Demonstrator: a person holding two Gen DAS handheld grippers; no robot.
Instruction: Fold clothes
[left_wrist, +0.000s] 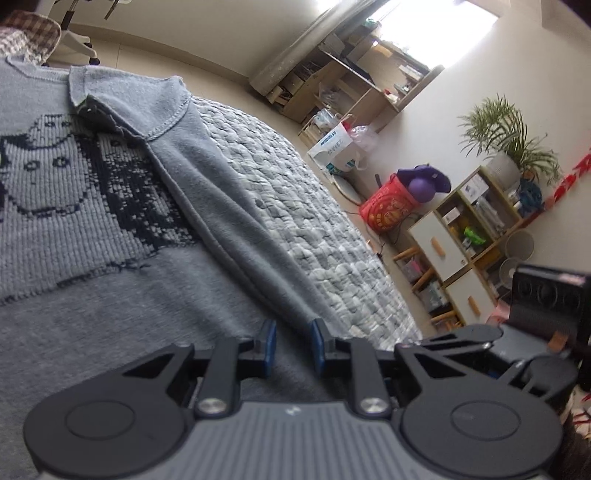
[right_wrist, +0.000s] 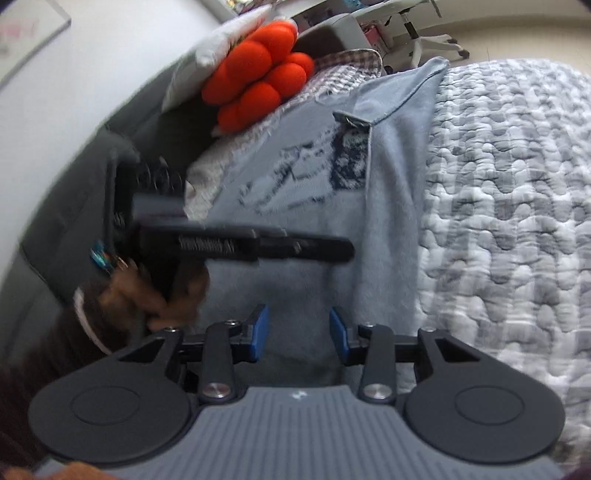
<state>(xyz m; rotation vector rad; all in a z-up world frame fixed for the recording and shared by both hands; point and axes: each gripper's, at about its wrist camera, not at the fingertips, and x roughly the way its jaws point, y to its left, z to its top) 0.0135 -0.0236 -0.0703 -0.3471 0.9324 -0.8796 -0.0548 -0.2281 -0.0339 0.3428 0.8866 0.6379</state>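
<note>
A grey-blue knitted sweater (left_wrist: 110, 229) with a dark cartoon pattern lies flat on the quilted bedspread (left_wrist: 325, 236). One sleeve (left_wrist: 229, 221) is folded lengthwise over its right side. My left gripper (left_wrist: 293, 332) hovers over the lower part of the sweater, open, with the sleeve's end near its right pad. The same sweater (right_wrist: 314, 192) shows in the right wrist view. My right gripper (right_wrist: 298, 325) is open above its lower part, nothing between the blue pads. The other gripper (right_wrist: 258, 245), held by a hand (right_wrist: 173, 295), crosses that view over the sweater.
An orange cushion (right_wrist: 258, 74) and a white pillow (right_wrist: 229, 33) lie at the bed's head beside a checked cloth (right_wrist: 343, 62). An office chair base (left_wrist: 74, 33) stands on the floor. Shelves (left_wrist: 472, 236), a potted plant (left_wrist: 509, 140) and a red bag (left_wrist: 388, 210) line the wall.
</note>
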